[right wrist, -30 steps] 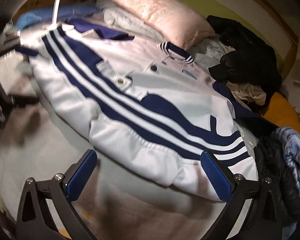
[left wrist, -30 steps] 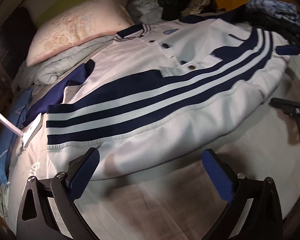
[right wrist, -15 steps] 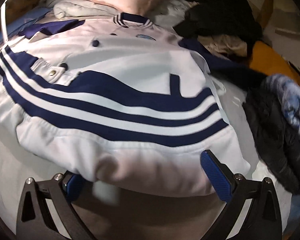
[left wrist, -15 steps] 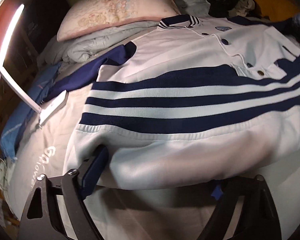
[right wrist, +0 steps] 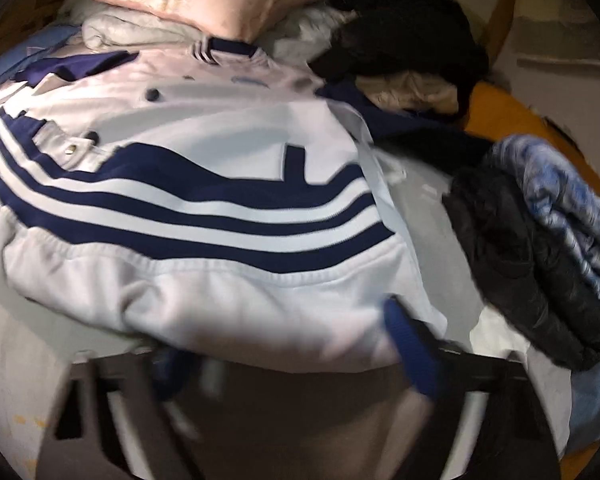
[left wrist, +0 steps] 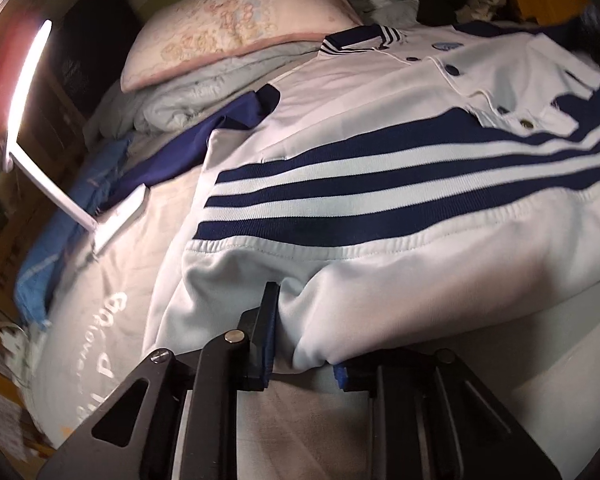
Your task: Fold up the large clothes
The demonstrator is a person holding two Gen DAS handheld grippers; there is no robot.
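Note:
A white jacket (left wrist: pixel 380 184) with navy stripes and a navy striped collar lies spread flat on the bed, its hem toward me. In the left wrist view my left gripper (left wrist: pixel 306 340) is closing on the hem's left part, and a bunched fold of white fabric is pinched between its blue pads (left wrist: pixel 266 332). In the right wrist view the same jacket (right wrist: pixel 204 200) fills the middle. My right gripper (right wrist: pixel 284 336) is blurred and closing around the hem's right corner. One blue pad (right wrist: pixel 408 348) lies over the fabric, the other is half hidden beneath it, and they stand well apart.
A pink pillow (left wrist: pixel 240 20) on a folded quilt lies at the bed's head. A lit white lamp (left wrist: pixel 24 92) and a blue cloth (left wrist: pixel 60 240) sit at the left. A black clothes pile (right wrist: pixel 400 40) and a dark puffer coat (right wrist: pixel 532 264) under blue fabric (right wrist: pixel 568 200) crowd the right.
Both grippers moved forward onto the jacket's hem. The left went from wide open to pinching a fold. The right stayed wide open until half a second ago and has since narrowed around the hem.

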